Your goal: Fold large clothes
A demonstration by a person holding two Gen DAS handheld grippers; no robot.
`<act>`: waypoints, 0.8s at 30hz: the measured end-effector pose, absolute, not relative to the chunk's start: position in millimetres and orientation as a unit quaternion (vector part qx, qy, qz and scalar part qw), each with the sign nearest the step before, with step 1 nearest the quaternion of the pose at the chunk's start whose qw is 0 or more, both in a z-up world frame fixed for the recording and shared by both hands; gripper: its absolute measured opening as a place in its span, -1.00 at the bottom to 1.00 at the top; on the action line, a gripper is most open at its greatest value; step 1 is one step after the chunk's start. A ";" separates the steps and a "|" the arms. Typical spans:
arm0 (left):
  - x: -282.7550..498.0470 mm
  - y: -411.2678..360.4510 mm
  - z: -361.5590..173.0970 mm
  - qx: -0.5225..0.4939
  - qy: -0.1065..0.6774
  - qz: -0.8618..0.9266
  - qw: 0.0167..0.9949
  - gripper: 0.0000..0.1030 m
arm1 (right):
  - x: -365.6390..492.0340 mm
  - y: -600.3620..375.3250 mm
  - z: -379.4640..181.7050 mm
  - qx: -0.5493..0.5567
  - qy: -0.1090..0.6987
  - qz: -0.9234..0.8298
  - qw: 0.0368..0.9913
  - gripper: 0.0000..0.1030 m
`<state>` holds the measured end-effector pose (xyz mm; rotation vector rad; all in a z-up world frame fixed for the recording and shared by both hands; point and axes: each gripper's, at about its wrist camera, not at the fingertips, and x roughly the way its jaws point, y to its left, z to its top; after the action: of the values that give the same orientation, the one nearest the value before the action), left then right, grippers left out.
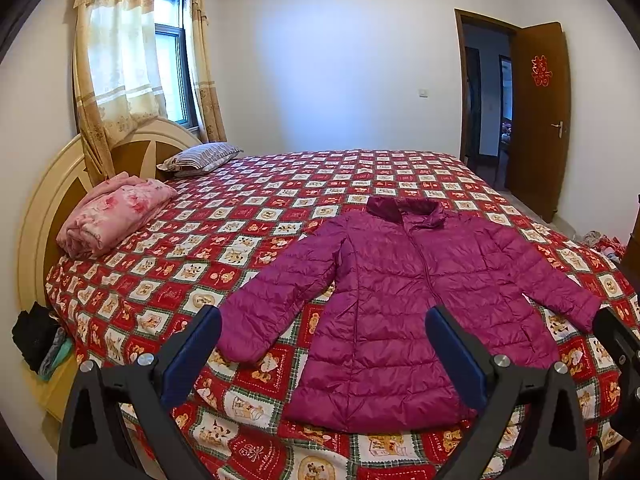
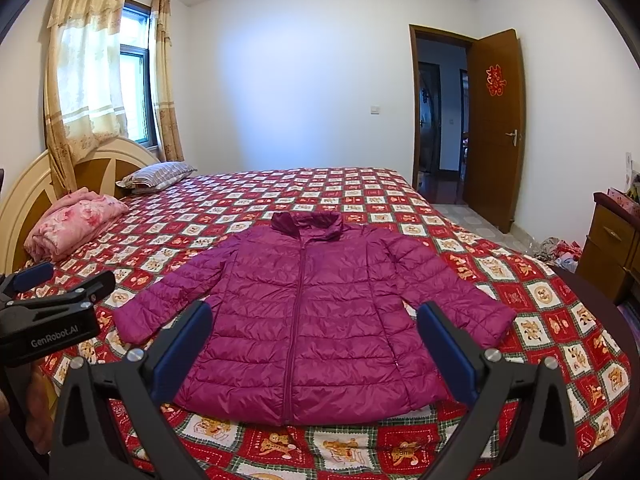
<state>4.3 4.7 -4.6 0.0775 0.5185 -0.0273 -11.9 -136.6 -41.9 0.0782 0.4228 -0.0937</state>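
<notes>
A: Right, largest first. A wide bed with a red checked bear-print cover point(image 1: 280, 208) point(image 2: 520, 288) fills both views. No containers in view except a brown wooden drawer cabinet point(image 2: 612, 248) at the right edge, drawers closed.

B: Task item?

A: A magenta quilted puffer jacket point(image 1: 400, 292) point(image 2: 304, 300) lies flat on the cover near the front edge, zipped, collar away from the cameras, both sleeves spread out to the sides.

B: Smaller items?

A: A folded pink floral blanket point(image 1: 112, 216) point(image 2: 72, 228) and a striped pillow point(image 1: 204, 156) point(image 2: 160, 174) by the cream headboard.

B: Jaws?

A: Left gripper point(image 1: 322, 344): blue pads wide apart, above the jacket's hem, holding nothing. Right gripper point(image 2: 314, 336): likewise spread wide, over the lower jacket, nothing between the pads.
</notes>
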 end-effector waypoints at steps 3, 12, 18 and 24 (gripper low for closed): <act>4.8 4.5 -4.1 0.038 0.257 -0.014 0.966 0.98 | -11.7 -137.4 -41.9 0.040 0.211 -0.046 0.976 1.00; 4.7 4.0 -4.0 0.039 0.257 -0.013 0.966 0.98 | -10.8 -138.0 -43.0 0.041 0.212 -0.045 0.975 1.00; 4.8 3.7 -4.0 0.040 0.257 -0.013 0.966 0.98 | -10.7 -137.5 -43.6 0.040 0.212 -0.045 0.975 1.00; 4.9 3.8 -4.0 0.040 0.257 -0.013 0.966 0.98 | -10.8 -136.5 -47.3 0.041 0.213 -0.045 0.975 1.00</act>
<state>4.9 3.8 -4.0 0.0799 0.5194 -0.0258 -10.8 -136.5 -47.3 0.0825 0.4289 -0.0906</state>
